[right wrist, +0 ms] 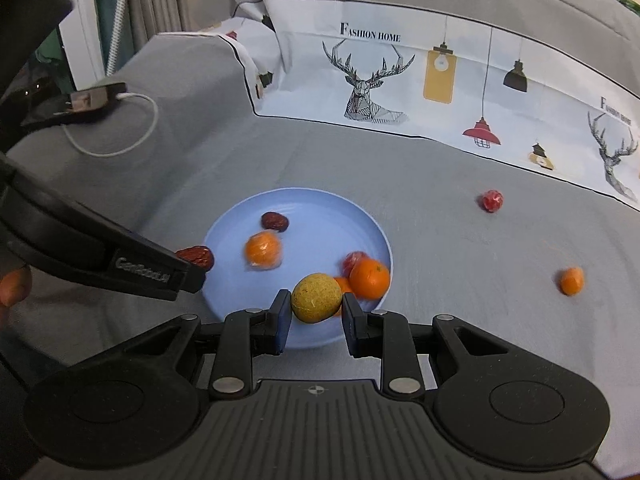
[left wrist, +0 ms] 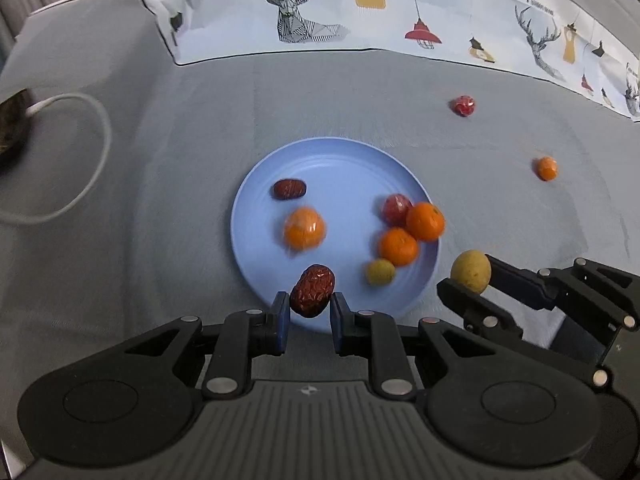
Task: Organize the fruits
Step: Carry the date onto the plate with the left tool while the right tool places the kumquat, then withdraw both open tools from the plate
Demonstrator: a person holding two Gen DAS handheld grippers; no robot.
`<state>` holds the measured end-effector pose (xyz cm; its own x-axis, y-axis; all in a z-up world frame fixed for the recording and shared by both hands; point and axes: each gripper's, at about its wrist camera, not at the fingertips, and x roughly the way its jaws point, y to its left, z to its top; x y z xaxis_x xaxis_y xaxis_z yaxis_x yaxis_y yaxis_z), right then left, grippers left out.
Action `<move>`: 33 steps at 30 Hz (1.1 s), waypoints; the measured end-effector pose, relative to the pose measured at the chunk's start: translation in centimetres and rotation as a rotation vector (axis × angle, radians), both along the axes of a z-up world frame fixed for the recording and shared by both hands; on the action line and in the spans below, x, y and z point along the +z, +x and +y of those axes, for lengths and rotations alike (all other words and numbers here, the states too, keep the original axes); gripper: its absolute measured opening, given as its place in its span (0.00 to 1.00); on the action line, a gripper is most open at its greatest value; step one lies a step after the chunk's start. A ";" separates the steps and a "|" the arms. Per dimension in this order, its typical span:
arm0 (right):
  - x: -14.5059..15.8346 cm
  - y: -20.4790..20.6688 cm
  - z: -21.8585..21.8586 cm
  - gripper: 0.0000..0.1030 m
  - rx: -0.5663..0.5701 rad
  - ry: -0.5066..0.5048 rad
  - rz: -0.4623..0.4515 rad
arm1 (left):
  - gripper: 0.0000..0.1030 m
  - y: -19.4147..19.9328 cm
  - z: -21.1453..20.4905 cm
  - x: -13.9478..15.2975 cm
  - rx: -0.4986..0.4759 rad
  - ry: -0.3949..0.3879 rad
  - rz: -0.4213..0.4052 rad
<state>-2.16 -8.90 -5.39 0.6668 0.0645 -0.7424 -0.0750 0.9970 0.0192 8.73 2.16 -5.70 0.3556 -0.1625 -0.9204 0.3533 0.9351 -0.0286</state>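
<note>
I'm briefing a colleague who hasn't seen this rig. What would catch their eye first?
The blue plate at the centre of the grey cloth, dotted with oranges and other fruit. Over its near rim, the left tongs clamp a wrinkled red date and the right tongs a yellow-green fruit.

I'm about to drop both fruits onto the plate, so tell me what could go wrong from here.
1. The red date in the left tool hangs over the blue plate's near rim; released there, it may land on the edge and fall onto the grey cloth.
2. The round yellow fruit in the right tool could roll on landing and knock the oranges crowded by the rim.
3. Both tools sit close together and might bump.
</note>
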 end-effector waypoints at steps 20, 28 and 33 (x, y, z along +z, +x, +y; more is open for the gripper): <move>-4.4 6.2 1.1 0.76 0.074 -0.040 0.076 | 1.00 5.2 -0.9 -2.7 0.015 0.048 -0.035; -0.7 -0.8 0.7 0.89 0.056 0.012 0.095 | 1.00 -0.1 1.8 0.2 0.072 0.096 -0.011; 1.8 -5.3 1.0 0.93 0.020 0.015 0.059 | 1.00 -4.6 3.0 2.5 0.059 0.115 -0.037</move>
<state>-7.49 -7.86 -3.61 0.6207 0.0884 -0.7790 -0.0931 0.9949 0.0387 4.16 5.19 -3.17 0.3951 -0.0342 -0.9180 0.2966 0.9505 0.0922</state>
